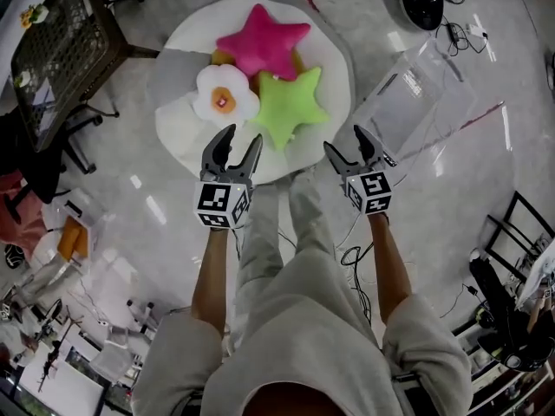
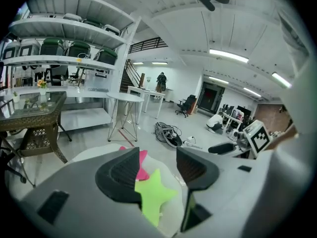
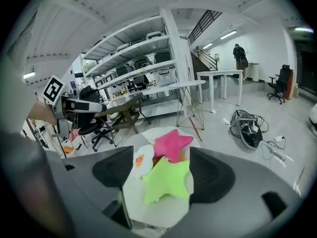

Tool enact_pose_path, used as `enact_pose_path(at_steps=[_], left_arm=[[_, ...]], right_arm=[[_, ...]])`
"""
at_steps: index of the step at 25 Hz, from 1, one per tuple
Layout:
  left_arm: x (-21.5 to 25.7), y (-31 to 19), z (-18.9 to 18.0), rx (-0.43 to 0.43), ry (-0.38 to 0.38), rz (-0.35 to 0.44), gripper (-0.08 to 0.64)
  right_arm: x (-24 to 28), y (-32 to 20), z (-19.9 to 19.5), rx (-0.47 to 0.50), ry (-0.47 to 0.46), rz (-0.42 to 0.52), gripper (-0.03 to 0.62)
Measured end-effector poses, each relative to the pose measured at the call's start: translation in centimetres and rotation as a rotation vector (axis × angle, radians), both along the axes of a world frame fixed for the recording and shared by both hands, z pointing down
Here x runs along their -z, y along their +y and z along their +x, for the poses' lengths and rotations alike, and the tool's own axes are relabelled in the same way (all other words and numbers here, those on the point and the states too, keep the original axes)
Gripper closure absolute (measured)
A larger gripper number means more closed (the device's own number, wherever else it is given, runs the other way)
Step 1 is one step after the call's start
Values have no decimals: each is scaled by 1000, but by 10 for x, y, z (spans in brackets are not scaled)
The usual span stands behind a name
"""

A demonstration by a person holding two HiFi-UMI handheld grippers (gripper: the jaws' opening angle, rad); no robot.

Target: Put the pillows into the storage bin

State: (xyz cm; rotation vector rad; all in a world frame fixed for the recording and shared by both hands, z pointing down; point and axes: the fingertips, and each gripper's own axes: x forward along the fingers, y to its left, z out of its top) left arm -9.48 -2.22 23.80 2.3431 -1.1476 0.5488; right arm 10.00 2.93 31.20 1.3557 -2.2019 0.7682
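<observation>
- Black ribbed pads line the left gripper (image 1: 243, 137), whose jaws stand well apart with nothing gripped. It hangs over the near edge of the white round mat (image 1: 334, 55), apparently poised for a first pick.
- White flower-shaped pillow (image 1: 224, 94) lies on the mat just beyond the left gripper, touching the green star pillow (image 1: 289, 102) on its right.
- Pink star pillow (image 1: 264, 40) rests at the far side of the heap and overlaps both. The three are bunched together, probably so either gripper can reach them from one standing spot.
- Through the left gripper view, the green star pillow (image 2: 151, 195) shows in the gap between the jaws, farther off and untouched.
- Grey right gripper (image 1: 345, 139) is likewise about half spread and empty. Its own view frames the green star pillow between the jaws, clear of the pads.
- Clear storage bin (image 1: 434, 85) sits on the floor to the far right of the mat, well apart from the pillows. No pillow is visible inside it.
</observation>
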Motion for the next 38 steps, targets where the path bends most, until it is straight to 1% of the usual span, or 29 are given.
enact_pose_path(at_steps=[8, 13, 15, 21, 25, 29, 32, 35, 38], left_arm=[[-72, -17, -10, -22, 6, -13, 328], [-116, -16, -14, -36, 9, -37, 328], [-133, -16, -15, -41, 7, -43, 328], [-172, -12, -12, -59, 10, -56, 328], [-193, -5, -3, -93, 17, -67, 328], [-210, 3, -1, -110, 24, -81, 328], [-226, 10, -1, -115, 30, -97, 328], [-240, 17, -1, -118, 33, -113, 328], [-246, 25, -1, -118, 35, -124, 328]], right_arm=[[-93, -9, -15, 24, 27, -69, 244], [-160, -7, -20, 77, 76, -123, 232], [-187, -9, -22, 118, 109, -143, 224], [-268, -7, -34, 297, 217, -208, 211], [-324, -8, -35, 406, 305, -263, 178], [-380, -9, -32, 469, 374, -340, 156], [-414, -8, -30, 525, 410, -382, 153], [-437, -8, -31, 580, 446, -413, 146], [-451, -12, -35, 606, 478, -431, 141]])
